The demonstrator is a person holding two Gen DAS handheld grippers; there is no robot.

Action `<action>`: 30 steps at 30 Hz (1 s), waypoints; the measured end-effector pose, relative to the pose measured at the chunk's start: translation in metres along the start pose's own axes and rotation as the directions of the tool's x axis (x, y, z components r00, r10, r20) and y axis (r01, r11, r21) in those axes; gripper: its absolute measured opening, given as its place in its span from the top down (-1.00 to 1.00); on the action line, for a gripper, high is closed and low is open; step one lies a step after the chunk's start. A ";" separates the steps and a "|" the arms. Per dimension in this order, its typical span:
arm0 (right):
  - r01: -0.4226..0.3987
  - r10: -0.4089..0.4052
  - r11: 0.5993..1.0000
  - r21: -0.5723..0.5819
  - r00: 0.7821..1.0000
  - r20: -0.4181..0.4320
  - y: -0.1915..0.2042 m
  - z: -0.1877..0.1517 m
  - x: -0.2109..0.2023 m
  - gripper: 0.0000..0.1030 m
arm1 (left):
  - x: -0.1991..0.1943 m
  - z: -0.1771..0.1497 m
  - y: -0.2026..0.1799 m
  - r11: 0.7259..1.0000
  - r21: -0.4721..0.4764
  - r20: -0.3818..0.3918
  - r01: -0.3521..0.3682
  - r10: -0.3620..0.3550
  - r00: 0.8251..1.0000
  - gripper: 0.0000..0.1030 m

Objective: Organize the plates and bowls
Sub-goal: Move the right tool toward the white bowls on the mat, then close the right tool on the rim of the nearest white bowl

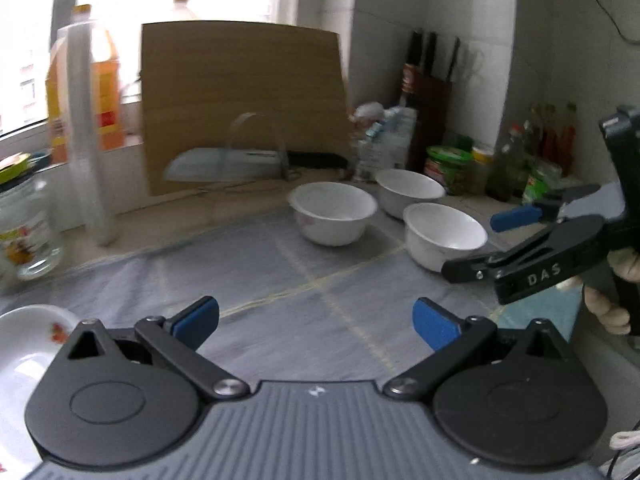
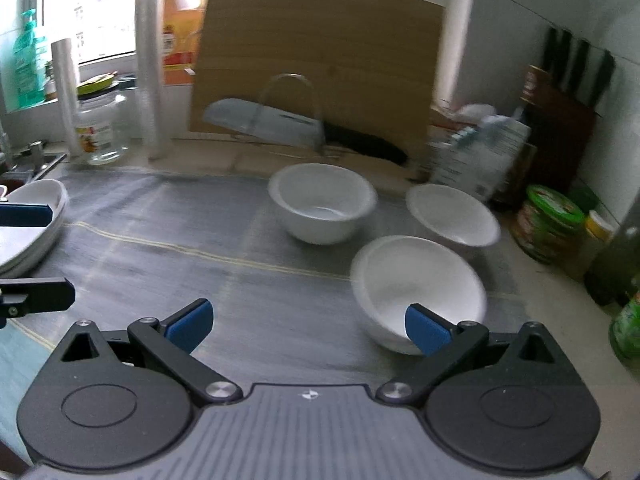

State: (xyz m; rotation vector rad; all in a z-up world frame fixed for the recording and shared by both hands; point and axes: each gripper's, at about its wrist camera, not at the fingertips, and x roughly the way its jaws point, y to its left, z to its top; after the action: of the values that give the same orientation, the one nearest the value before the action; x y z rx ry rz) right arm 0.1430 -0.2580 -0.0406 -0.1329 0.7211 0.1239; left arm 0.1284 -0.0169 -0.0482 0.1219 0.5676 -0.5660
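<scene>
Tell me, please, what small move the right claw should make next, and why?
Probably ease the right claw forward and to the right, so its open jaws straddle the rim of the nearest bowl. It holds nothing, that bowl sits just ahead by its right finger, and the three bowls stand apart, unstacked, on the cloth.

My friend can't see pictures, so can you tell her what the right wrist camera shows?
The open right gripper hovers over a grey mat with three empty white bowls; the nearest sits just past its right blue finger. Stacked white plates lie at the left edge, and a cleaver rests against a wooden cutting board behind.
</scene>
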 end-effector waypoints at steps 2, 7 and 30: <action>-0.011 0.011 1.000 0.006 1.000 -0.004 -0.021 -0.002 0.000 -1.00 | 0.010 0.004 -0.020 1.000 0.006 0.004 0.004 -0.004 1.000 -0.98; -0.036 0.036 0.999 0.004 0.999 -0.014 -0.064 -0.004 0.002 -1.00 | 0.044 0.012 -0.063 1.000 0.000 0.000 0.017 -0.017 1.000 -0.98; -0.259 0.262 0.964 0.052 0.964 -0.053 -0.150 0.010 0.062 -1.00 | 0.154 0.022 -0.141 0.997 0.074 -0.052 -0.009 0.013 0.999 -0.98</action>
State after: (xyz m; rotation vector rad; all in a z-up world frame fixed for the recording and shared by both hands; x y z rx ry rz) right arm 0.2195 -0.3995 -0.0625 0.0024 0.7982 0.3565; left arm 0.1700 -0.2139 -0.1062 0.2102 0.5964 -0.5742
